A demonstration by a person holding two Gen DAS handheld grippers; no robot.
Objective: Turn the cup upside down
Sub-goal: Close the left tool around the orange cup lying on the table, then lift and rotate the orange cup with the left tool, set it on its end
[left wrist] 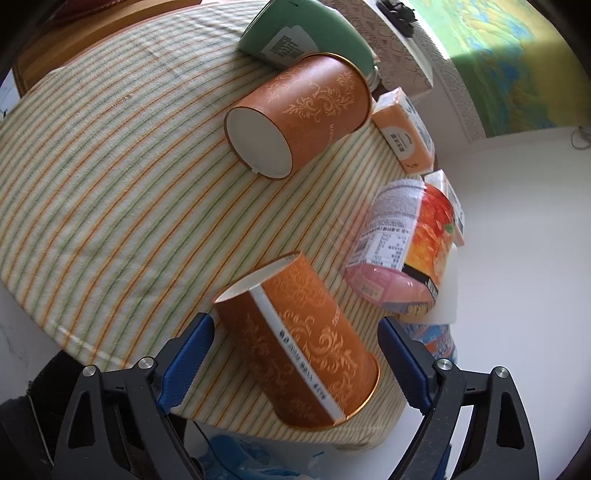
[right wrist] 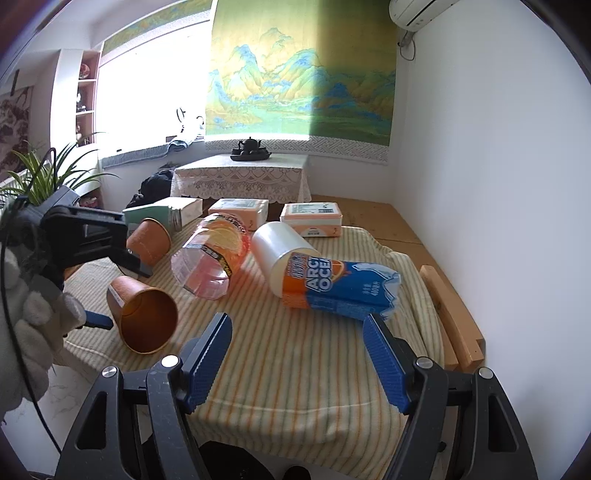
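Two orange paper cups with gold scrollwork lie on their sides on a striped cloth. In the left wrist view the near cup (left wrist: 299, 354) lies between the open blue fingers of my left gripper (left wrist: 295, 354), untouched by either pad. The far cup (left wrist: 299, 114) shows its white base. In the right wrist view the near cup (right wrist: 142, 317) shows its open mouth, with the left gripper (right wrist: 99, 291) around it, and the far cup (right wrist: 149, 240) lies behind. My right gripper (right wrist: 297, 354) is open and empty over the cloth's front part.
On the striped cloth (right wrist: 295, 373) also lie a pink plastic jar (right wrist: 210, 258), a white and blue Arctic Ocean bottle (right wrist: 325, 280), orange tissue packs (right wrist: 312, 218) and a green box (left wrist: 299, 33). A wooden bar (right wrist: 450, 314) lies at the right edge.
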